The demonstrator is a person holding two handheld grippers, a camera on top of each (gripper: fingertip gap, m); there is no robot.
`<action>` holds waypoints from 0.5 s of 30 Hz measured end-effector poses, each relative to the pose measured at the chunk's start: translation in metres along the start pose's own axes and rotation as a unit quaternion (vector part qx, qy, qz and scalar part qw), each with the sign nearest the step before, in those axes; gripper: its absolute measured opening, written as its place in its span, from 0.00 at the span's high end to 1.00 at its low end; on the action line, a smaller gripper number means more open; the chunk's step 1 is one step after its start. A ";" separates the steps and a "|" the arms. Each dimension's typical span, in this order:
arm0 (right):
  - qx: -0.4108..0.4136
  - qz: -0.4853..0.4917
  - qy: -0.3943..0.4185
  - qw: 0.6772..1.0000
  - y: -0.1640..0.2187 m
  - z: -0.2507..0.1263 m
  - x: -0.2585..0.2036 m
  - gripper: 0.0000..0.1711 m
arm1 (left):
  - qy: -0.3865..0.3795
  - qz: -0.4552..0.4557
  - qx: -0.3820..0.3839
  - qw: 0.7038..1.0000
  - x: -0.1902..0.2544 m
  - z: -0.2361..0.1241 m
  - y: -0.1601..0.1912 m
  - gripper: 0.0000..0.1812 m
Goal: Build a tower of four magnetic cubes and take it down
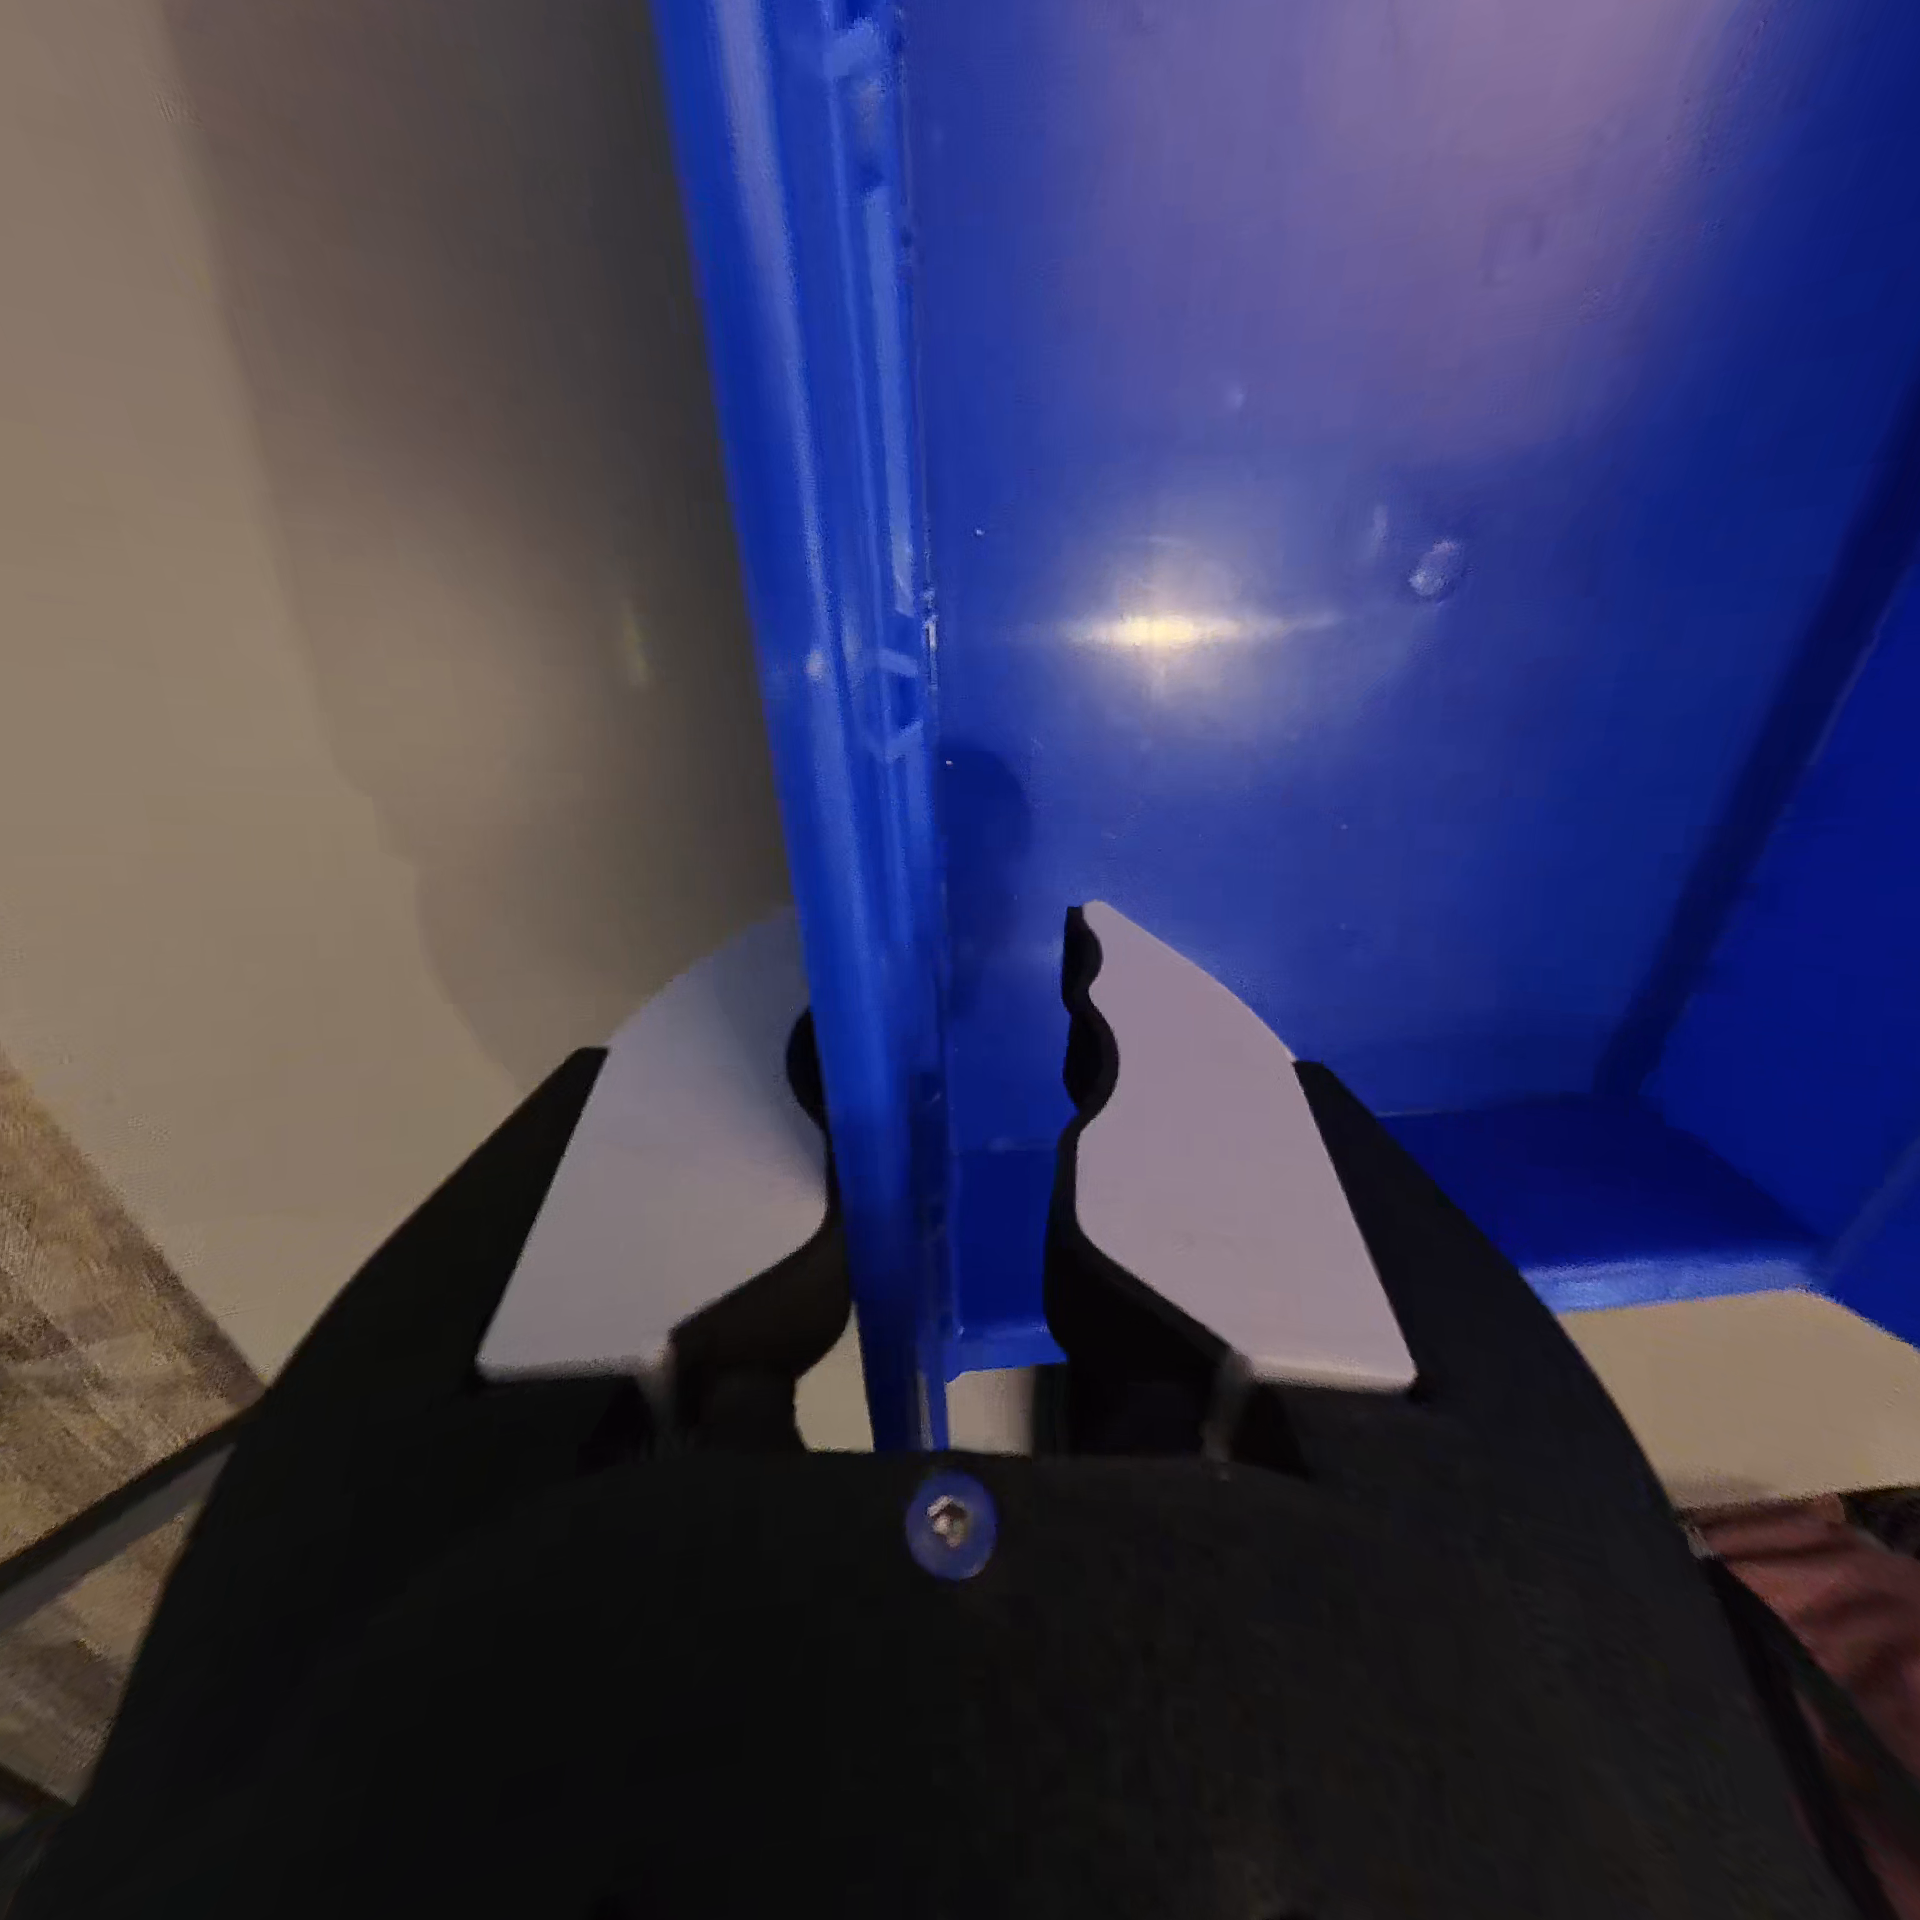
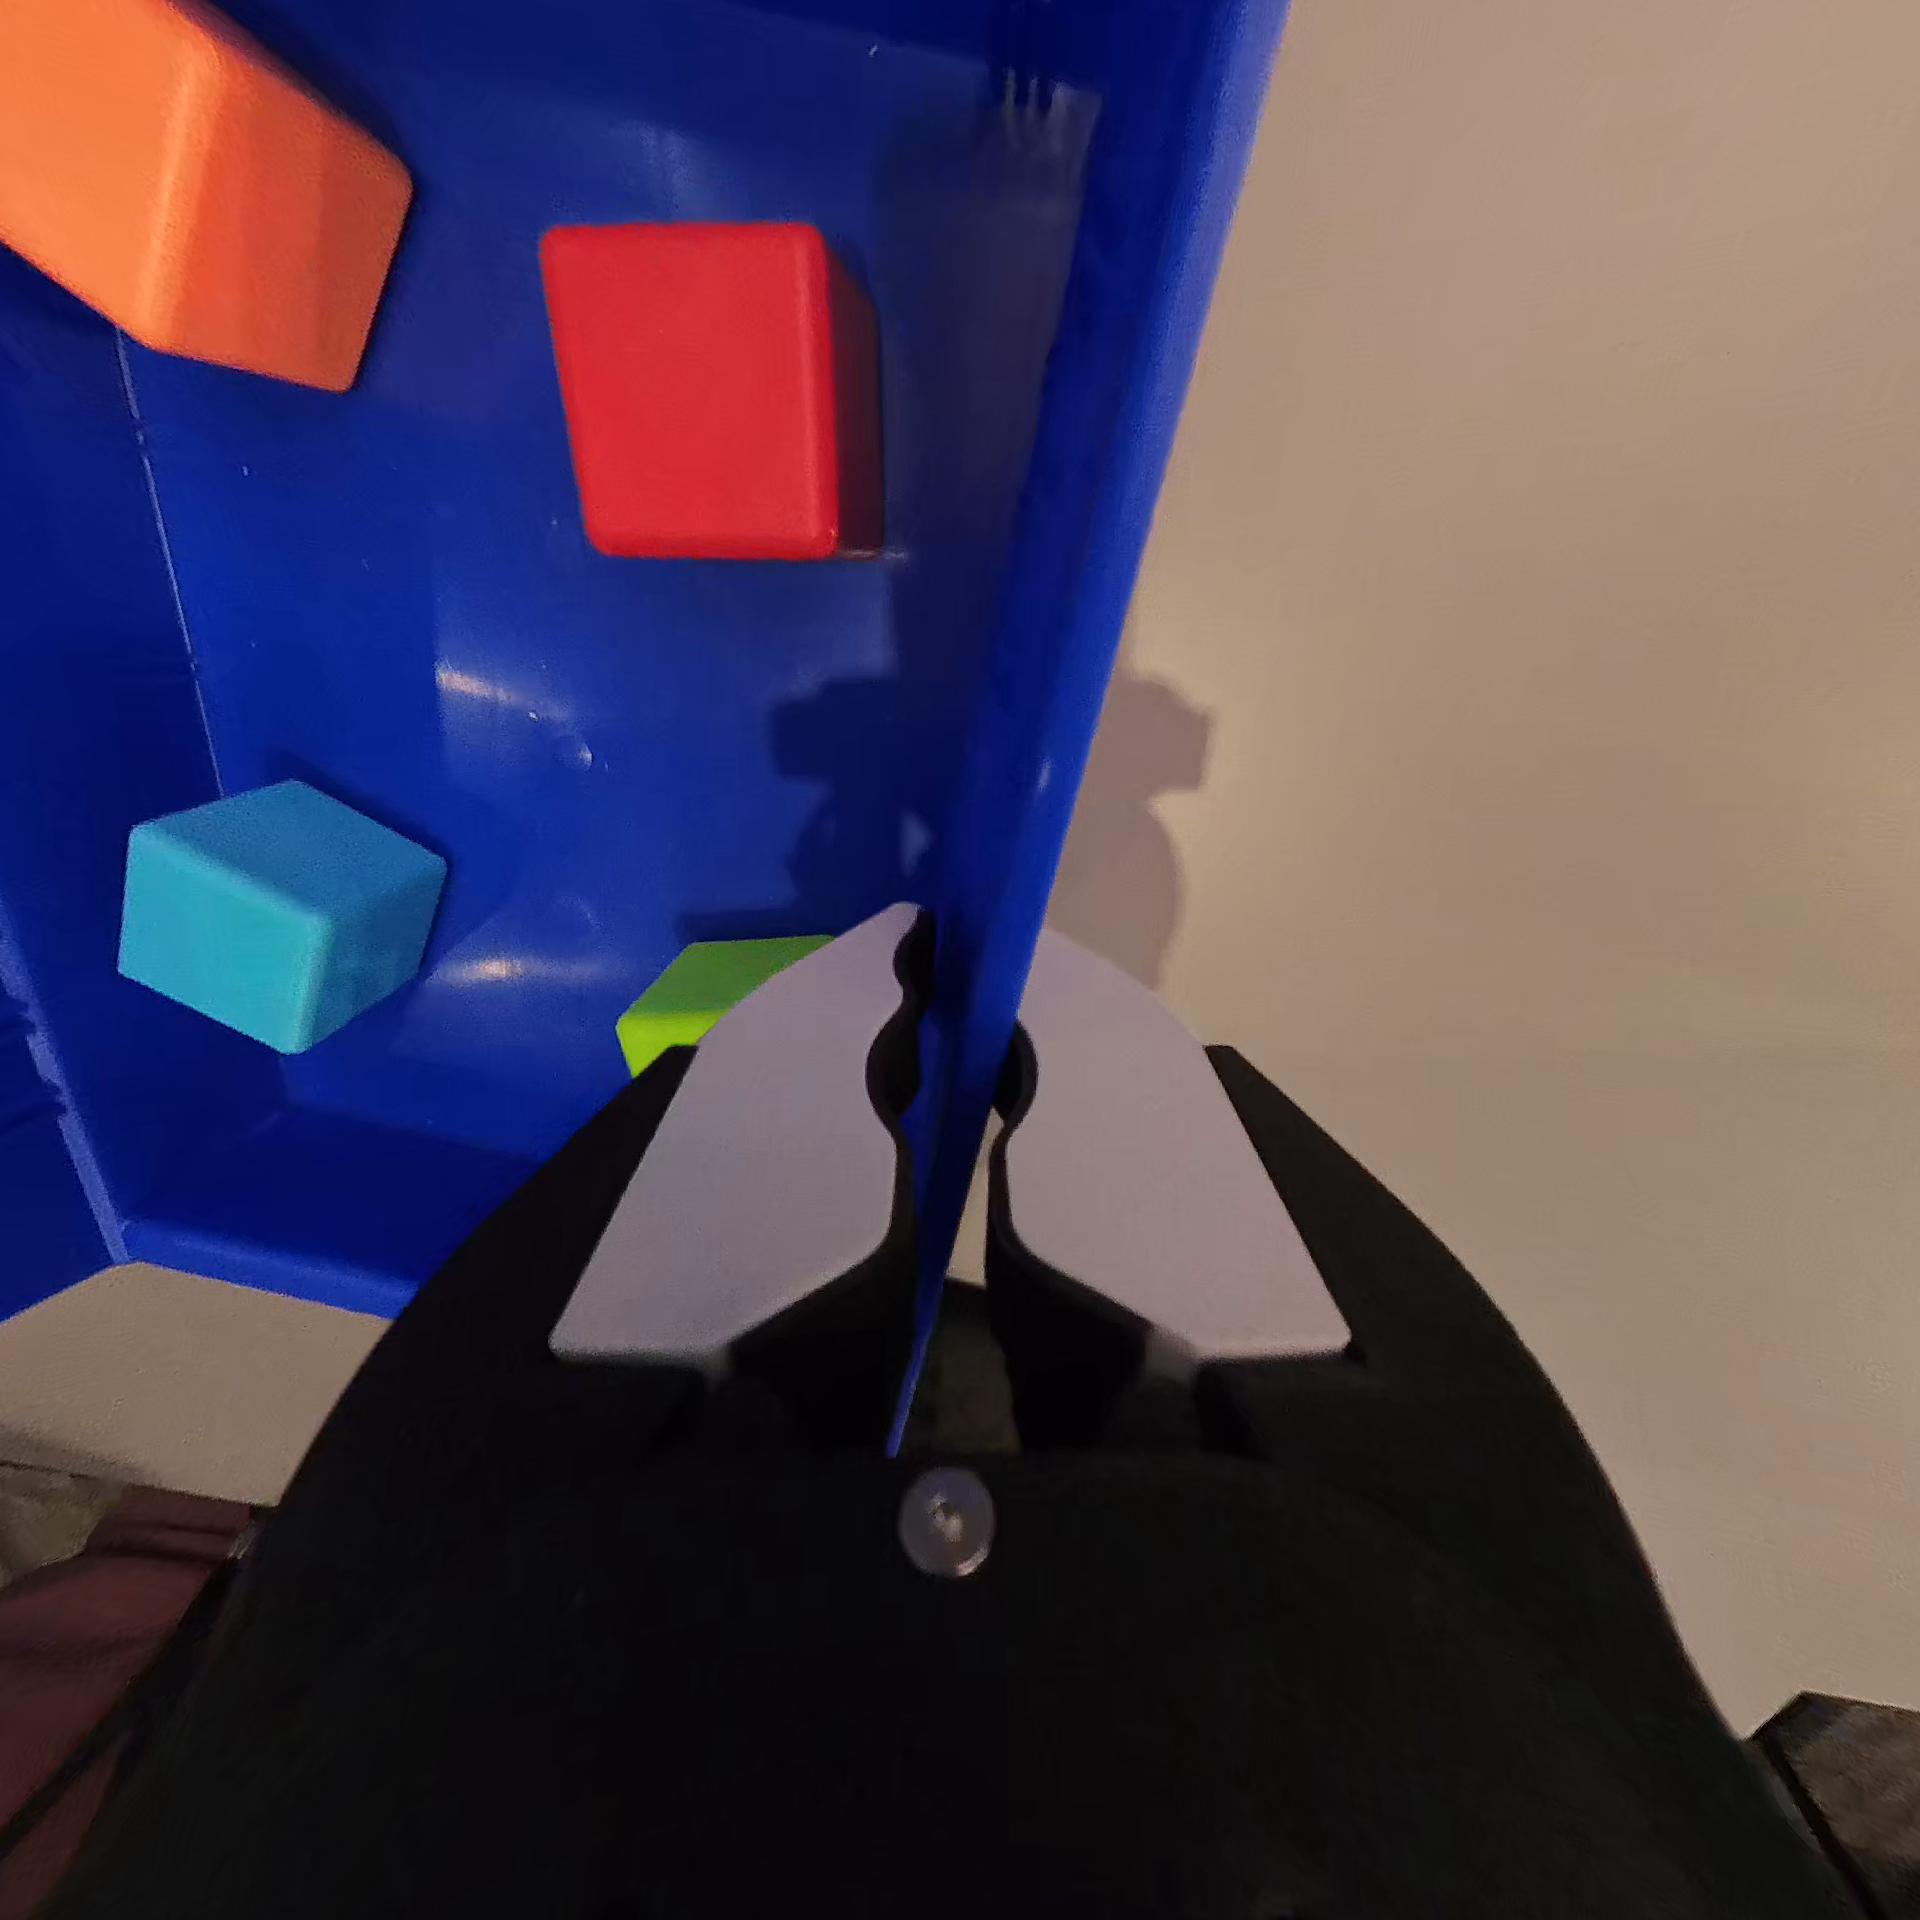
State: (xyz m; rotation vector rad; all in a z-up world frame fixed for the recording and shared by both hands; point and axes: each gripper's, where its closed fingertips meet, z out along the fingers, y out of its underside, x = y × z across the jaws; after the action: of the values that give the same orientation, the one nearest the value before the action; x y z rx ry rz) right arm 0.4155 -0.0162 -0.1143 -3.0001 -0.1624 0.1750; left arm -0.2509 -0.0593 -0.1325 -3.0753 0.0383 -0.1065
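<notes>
Both grippers are straddling the walls of a blue plastic bin [image 1: 1351, 468], one on each side, pointing forward along the rims.

The left gripper [image 1: 940, 1039] has the bin's left wall running straight up between its fingers. The left finger sits outside against the wall, while the right finger [image 1: 1174, 1143] is inside the bin with a visible gap between it and the wall. So it's spread around the wall, not squeezing it. The bin floor on this side looks bare and glossy, with a light glare on it. The bin rests on a pale tabletop [image 1: 260, 623].

The right gripper [image 2: 961, 1029] is doing the same on the bin's right wall [image 2: 1091, 520], but here the fingers are pressed in tight, pinching the thin wall between the black pads.

The cubes are all loose on the bin floor, nothing stacked. A green cube [image 2: 707, 987] is nearest, just left of the right gripper's left finger and partly hidden by it. A light blue cube [image 2: 270, 914] sits farther left, a red cube [image 2: 707, 390] lies farther away close to the right wall, and an orange cube [image 2: 177, 177] is at the far left, blurry and cut off by the frame.
</notes>
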 end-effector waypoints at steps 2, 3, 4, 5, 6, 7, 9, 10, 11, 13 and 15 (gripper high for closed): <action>-0.006 -0.014 0.001 1.000 0.000 0.002 -0.016 0.95 | -0.002 0.019 -0.005 1.000 0.020 0.002 -0.005 0.78; -0.007 -0.020 0.003 1.000 -0.001 0.003 -0.023 0.95 | -0.011 0.028 -0.006 1.000 0.028 0.003 -0.008 0.78; -0.008 -0.026 0.006 1.000 -0.002 0.003 -0.030 0.95 | -0.017 0.040 -0.008 0.999 0.039 0.005 -0.011 0.79; -0.008 -0.033 0.010 0.999 -0.003 0.004 -0.036 0.95 | -0.020 0.055 -0.010 0.998 0.050 0.006 -0.012 0.79; -0.007 -0.042 0.014 0.999 -0.004 0.005 -0.043 0.94 | -0.019 0.071 -0.013 0.997 0.062 0.007 -0.012 0.79; -0.005 -0.049 0.015 0.999 -0.005 0.006 -0.049 0.95 | -0.014 0.084 -0.017 0.996 0.073 0.007 -0.011 0.80; -0.003 -0.061 0.010 0.998 -0.006 0.007 -0.063 0.94 | 0.000 0.102 -0.025 0.994 0.096 0.009 -0.007 0.84; -0.003 -0.068 0.007 0.998 -0.006 0.008 -0.069 0.94 | 0.008 0.107 -0.026 0.994 0.106 0.010 -0.006 0.85; -0.003 -0.075 0.005 0.997 -0.006 0.009 -0.075 0.94 | 0.014 0.107 -0.027 0.994 0.115 0.010 -0.005 0.86; -0.008 -0.088 0.000 0.996 -0.004 0.010 -0.086 0.94 | 0.022 0.107 -0.022 0.994 0.130 0.012 -0.005 0.87; -0.010 -0.098 -0.001 0.995 -0.003 0.010 -0.094 0.94 | 0.029 0.115 -0.021 0.993 0.143 0.013 -0.004 0.87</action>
State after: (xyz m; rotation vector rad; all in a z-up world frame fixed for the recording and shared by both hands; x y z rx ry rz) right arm 0.3216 -0.0232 -0.1139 -2.9793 -0.4581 0.1570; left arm -0.1074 -0.0585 -0.1357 -3.0816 0.4007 -0.1852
